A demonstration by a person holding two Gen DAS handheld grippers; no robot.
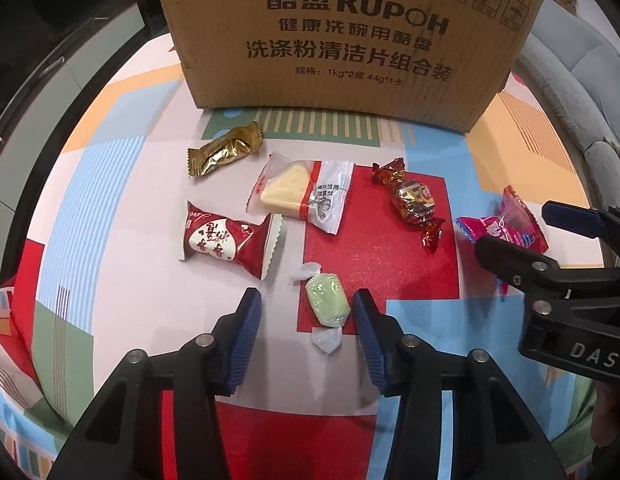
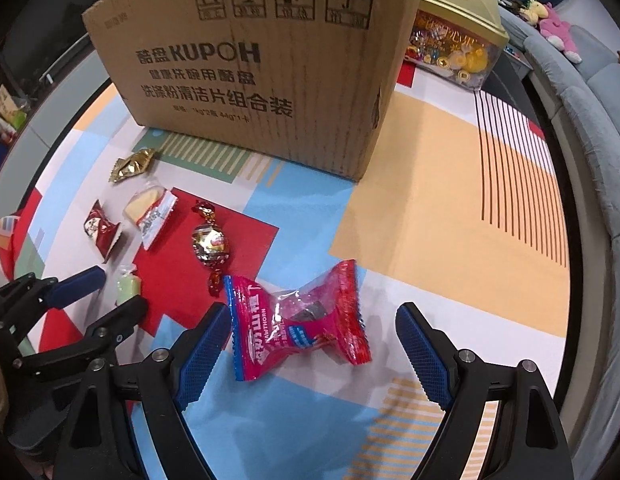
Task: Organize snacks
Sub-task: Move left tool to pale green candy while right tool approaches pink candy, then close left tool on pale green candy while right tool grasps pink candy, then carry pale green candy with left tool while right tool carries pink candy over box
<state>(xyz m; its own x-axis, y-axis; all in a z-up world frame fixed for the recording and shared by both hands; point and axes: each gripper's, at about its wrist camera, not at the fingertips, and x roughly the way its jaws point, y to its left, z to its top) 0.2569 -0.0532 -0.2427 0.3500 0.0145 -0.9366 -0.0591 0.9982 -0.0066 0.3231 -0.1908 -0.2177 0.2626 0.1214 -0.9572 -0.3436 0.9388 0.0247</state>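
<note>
A pale green twist-wrapped candy (image 1: 326, 305) lies on the patterned cloth between the fingers of my left gripper (image 1: 306, 299). Its right pad is close against the candy and the left pad stands clear, so the gripper is open. In the right wrist view a pink transparent snack packet (image 2: 298, 320) lies flat between the widely open fingers of my right gripper (image 2: 313, 314), neither pad pressing it. Further back lie a gold packet (image 1: 226, 152), a yellow wedge in a clear wrapper (image 1: 298, 190), a red heart packet (image 1: 226, 240) and a red-gold twisted candy (image 1: 413, 202).
A tall cardboard box (image 1: 341, 40) stands upright behind the snacks. A gold-lidded gift box (image 2: 457, 40) sits behind it to the right. A grey sofa (image 2: 589, 120) with plush toys (image 2: 557, 32) curves along the table's right edge.
</note>
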